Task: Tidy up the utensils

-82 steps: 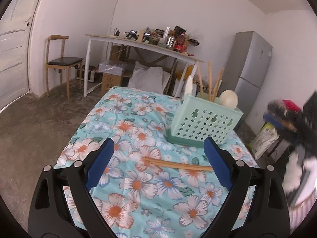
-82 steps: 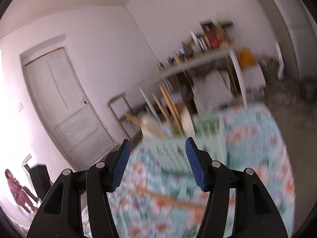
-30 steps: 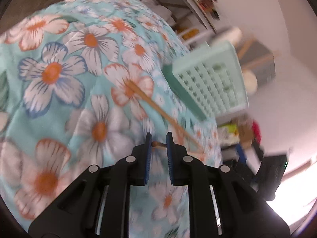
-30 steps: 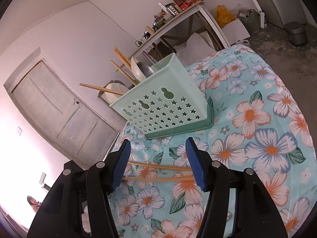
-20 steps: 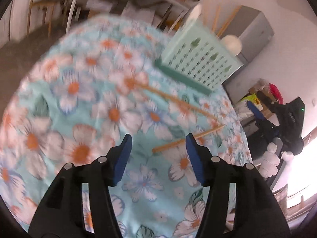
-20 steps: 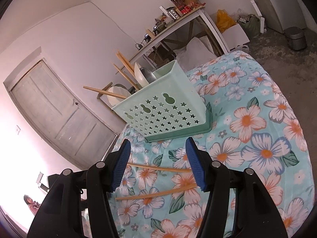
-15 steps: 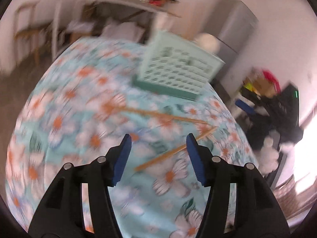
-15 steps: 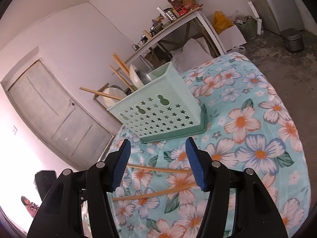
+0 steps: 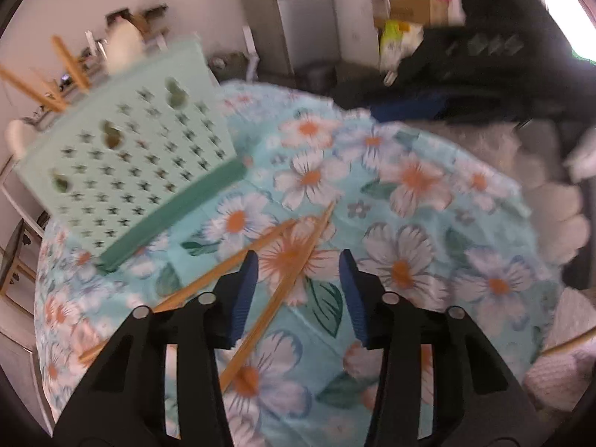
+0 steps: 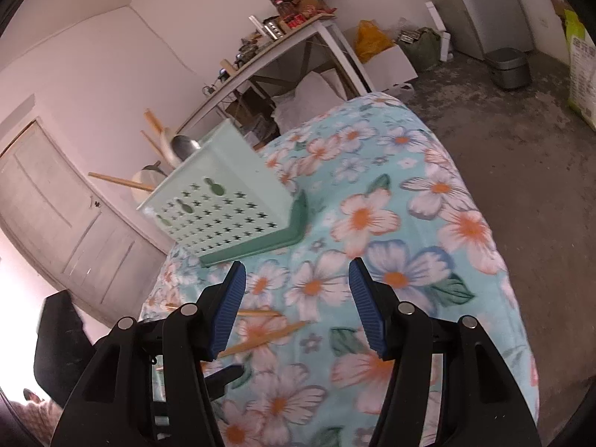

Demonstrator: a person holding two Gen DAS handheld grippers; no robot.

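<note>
Two wooden chopsticks [image 9: 290, 275] lie crossed on the floral cloth [image 9: 428, 223]; they also show in the right wrist view [image 10: 260, 339]. My left gripper [image 9: 298, 290] is open and hangs just above them, one chopstick running between its blue pads. A mint green perforated basket [image 9: 126, 171] stands beyond them with chopsticks and spoons sticking out of it; it also shows in the right wrist view [image 10: 227, 208]. My right gripper [image 10: 296, 309] is open and empty above the cloth, in front of the basket.
A cluttered white table [image 10: 298, 33] stands against the far wall. A grey fridge [image 10: 488, 3], a small bin [image 10: 510, 67] and a white door [image 10: 63, 216] border the room. The other gripper's dark body [image 9: 484, 74] is at the far table edge.
My left gripper had shut on a chopstick, then opened and left it on the cloth beside the other. It has since swung round and dropped closer over both. The right gripper drifted slightly.
</note>
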